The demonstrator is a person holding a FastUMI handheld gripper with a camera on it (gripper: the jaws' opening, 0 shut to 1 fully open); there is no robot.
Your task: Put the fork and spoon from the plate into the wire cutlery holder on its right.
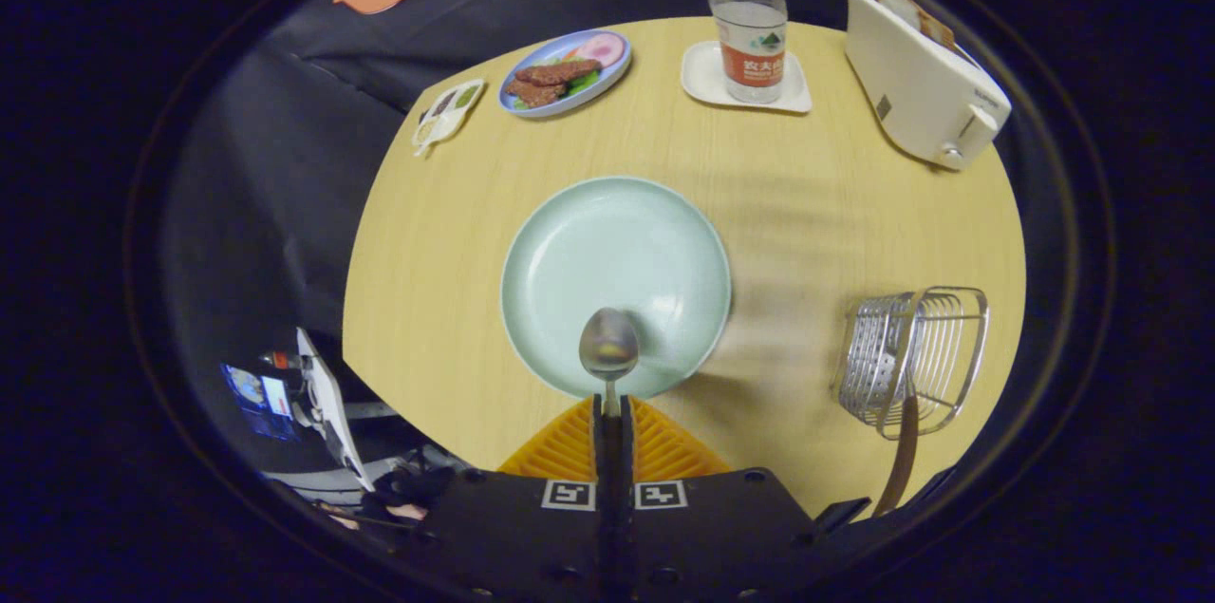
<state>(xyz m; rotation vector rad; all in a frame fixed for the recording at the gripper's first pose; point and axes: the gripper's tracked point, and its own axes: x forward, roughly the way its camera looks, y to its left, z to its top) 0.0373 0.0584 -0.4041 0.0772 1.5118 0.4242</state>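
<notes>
My gripper is shut on the spoon, whose metal bowl sticks out just ahead of the fingertips, raised above the near rim of the pale green plate. The plate holds nothing else. The wire cutlery holder stands to the right of the plate near the table's edge. A brown handle leans out of the holder toward me; its head is hidden among the wires.
Beyond the plate stand a water bottle on a white square tray, a blue plate of food, a small sauce dish and a white toaster. The round wooden table drops off at left.
</notes>
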